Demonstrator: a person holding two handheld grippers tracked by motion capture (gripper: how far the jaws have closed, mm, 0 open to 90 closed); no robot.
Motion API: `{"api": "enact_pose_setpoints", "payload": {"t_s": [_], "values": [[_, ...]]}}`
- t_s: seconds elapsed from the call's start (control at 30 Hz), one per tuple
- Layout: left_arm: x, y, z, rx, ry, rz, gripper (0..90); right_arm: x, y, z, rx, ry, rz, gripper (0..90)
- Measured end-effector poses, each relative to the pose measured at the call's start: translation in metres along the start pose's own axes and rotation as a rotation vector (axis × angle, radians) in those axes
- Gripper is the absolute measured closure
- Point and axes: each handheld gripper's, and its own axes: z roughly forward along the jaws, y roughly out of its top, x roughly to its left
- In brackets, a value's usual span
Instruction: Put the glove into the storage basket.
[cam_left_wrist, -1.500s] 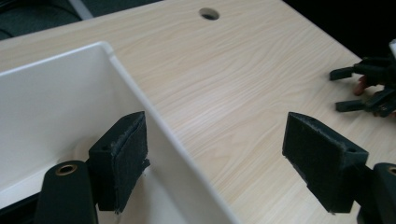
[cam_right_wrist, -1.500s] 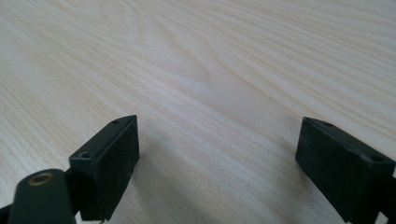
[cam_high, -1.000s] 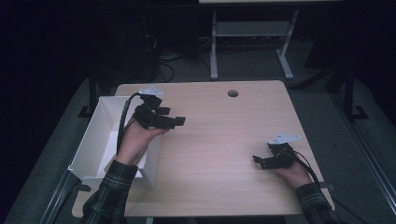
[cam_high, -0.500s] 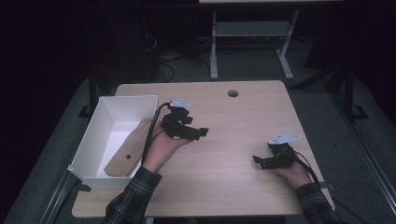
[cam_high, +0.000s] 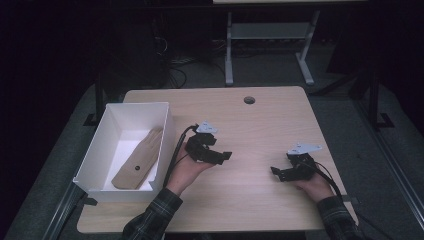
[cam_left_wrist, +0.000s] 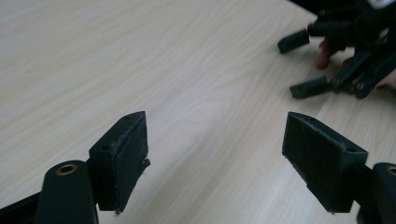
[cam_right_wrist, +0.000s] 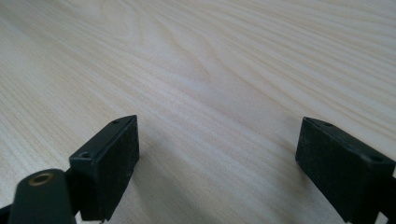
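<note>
High view: both grippers (cam_high: 226, 156) (cam_high: 274, 172) gape empty, white box (cam_high: 95, 157) holding glove (cam_high: 139, 159) beside left.

The left gripper (cam_high: 220, 156), jaws apart and empty, sits over the wooden table (cam_high: 260, 125), with the white box (cam_high: 95, 160) holding a tan glove (cam_high: 139, 159) just beside it on its left and the right gripper (cam_high: 278, 173), also open, well apart to its right.

place: lab | cues: bare wooden table (cam_high: 260, 125), floor cables (cam_high: 175, 70), metal stand (cam_high: 265, 40)
</note>
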Motion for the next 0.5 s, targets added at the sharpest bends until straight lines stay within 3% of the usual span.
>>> {"api": "enact_pose_setpoints", "payload": {"t_s": [0.5], "values": [[0.000, -0.037, 0.039, 0.101, -0.004, 0.039, 21.8, 0.000, 0.000, 0.000, -0.001, 0.000, 0.000, 12.8]]}}
